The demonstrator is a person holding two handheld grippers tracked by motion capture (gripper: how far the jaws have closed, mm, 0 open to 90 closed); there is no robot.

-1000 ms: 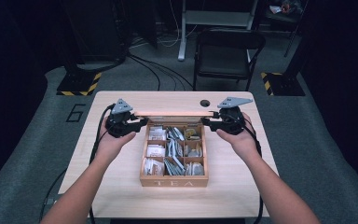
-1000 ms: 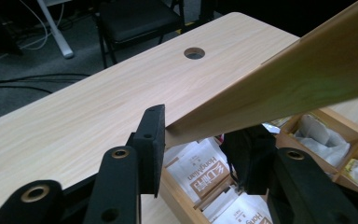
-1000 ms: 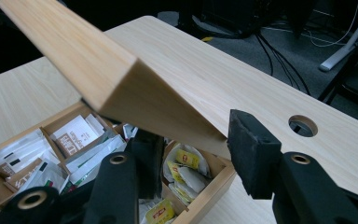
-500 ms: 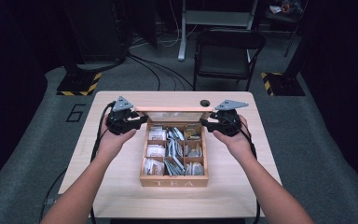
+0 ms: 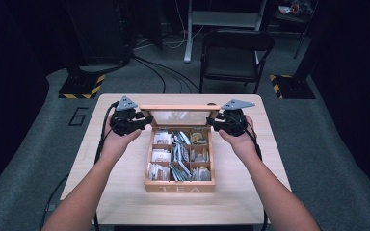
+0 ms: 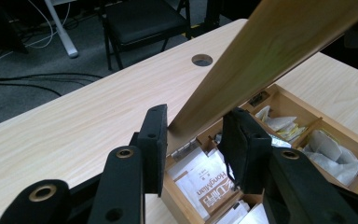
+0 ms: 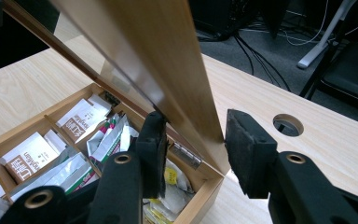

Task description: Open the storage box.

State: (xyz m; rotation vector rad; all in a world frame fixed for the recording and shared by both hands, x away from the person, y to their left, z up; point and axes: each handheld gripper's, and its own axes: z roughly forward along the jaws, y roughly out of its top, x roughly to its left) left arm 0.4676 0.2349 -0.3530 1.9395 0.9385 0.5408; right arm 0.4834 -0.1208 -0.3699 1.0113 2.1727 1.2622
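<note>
A wooden tea box (image 5: 179, 185) with several compartments of tea bags (image 5: 178, 154) stands open on the table. Its glass-paned lid (image 5: 179, 115) stands tilted up on the rear hinges. My left gripper (image 5: 147, 120) is shut on the lid's left side rail. In the left gripper view, the lid (image 6: 261, 42) runs down between the pads of the left gripper (image 6: 193, 130). My right gripper (image 5: 212, 122) holds the right rail. Its jaws have just been closing, and the lid (image 7: 158, 56) sits between the pads of the right gripper (image 7: 193, 135).
The light wooden table (image 5: 125, 192) has a round cable hole (image 7: 287, 124) behind the box. A black folding chair (image 5: 236, 53) stands beyond the far edge. Cables lie on the grey floor (image 5: 164, 72). Bare tabletop lies on both sides of the box.
The lid has swung up from lying low behind the box to standing tilted over it. Both grippers came up and inward with it, staying at its two side rails.
</note>
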